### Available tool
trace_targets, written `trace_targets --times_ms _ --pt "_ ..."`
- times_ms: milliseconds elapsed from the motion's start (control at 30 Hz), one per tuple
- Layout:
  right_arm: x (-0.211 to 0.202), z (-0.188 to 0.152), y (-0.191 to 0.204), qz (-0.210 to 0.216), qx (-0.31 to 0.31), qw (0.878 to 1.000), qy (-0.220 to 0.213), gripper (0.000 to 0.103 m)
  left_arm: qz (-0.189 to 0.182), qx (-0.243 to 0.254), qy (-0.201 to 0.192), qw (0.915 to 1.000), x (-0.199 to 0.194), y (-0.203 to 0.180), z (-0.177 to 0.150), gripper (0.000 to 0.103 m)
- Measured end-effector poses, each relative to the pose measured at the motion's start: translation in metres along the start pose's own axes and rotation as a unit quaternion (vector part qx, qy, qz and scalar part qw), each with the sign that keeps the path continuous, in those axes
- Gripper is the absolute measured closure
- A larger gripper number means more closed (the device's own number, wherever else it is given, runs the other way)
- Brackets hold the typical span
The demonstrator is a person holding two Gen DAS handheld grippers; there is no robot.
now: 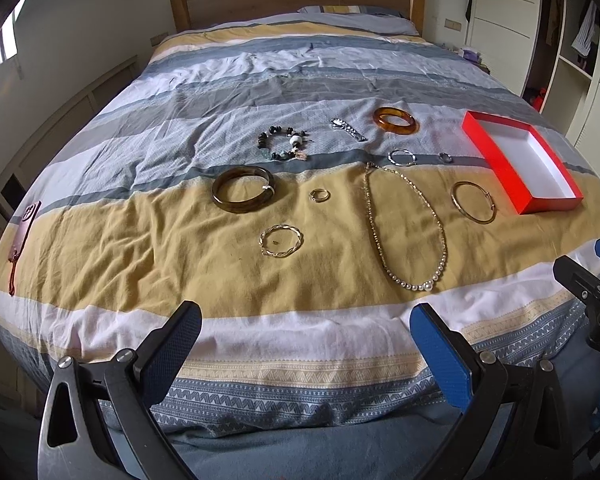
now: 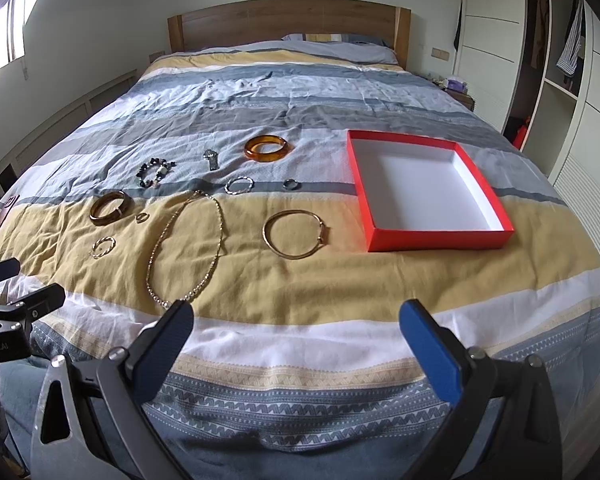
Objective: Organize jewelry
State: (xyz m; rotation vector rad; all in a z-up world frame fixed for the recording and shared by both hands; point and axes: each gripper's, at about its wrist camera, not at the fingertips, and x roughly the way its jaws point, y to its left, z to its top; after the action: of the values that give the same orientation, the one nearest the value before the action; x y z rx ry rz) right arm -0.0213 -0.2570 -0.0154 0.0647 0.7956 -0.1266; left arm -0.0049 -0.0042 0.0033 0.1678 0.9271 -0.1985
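Observation:
Several pieces of jewelry lie spread on the bedspread: a pearl necklace, a gold bangle, a dark bangle, an amber bangle, a beaded bracelet, a twisted gold bracelet, rings and a watch. An empty red box with white inside sits at the right. My left gripper is open and empty at the bed's near edge. My right gripper is open and empty, also at the near edge.
A phone with a red strap lies at the bed's left edge. A wooden headboard stands at the far end. White wardrobes line the right side. The right gripper shows at the right edge of the left wrist view.

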Motion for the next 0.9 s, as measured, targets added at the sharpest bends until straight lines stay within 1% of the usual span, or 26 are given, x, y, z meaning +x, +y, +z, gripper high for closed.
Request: trace_targets --times_ms 233,333,467,733,900 --pt "-0.0013 -0.0031 -0.0003 0.001 0.002 1.0 -0.002 0.0 0.003 0.0 -0.001 1.0 -0.0022 0.0009 -0.0009 0.001" --pt "-0.0022 -0.0055 -0.0007 0.001 0.004 1.0 -0.005 0.0 0.014 -0.001 -0.001 0.9999 -0.0025 0.0022 -0.0007 0.001" --pt "-0.0012 -0.0076 -0.0027 0.01 0.012 1.0 -0.008 0.0 0.021 -0.003 0.0 0.9998 -0.0026 0.0041 -0.0009 0.001" --pt "0.0039 -0.0059 0.0038 0.034 0.005 0.999 -0.003 0.0 0.021 0.002 0.005 0.9998 -0.0008 0.0025 -0.0012 0.001" --pt "0.0052 -0.0063 0.0065 0.042 0.004 0.999 0.001 0.0 0.022 0.003 0.011 0.9997 0.0017 0.0015 -0.0009 0.001"
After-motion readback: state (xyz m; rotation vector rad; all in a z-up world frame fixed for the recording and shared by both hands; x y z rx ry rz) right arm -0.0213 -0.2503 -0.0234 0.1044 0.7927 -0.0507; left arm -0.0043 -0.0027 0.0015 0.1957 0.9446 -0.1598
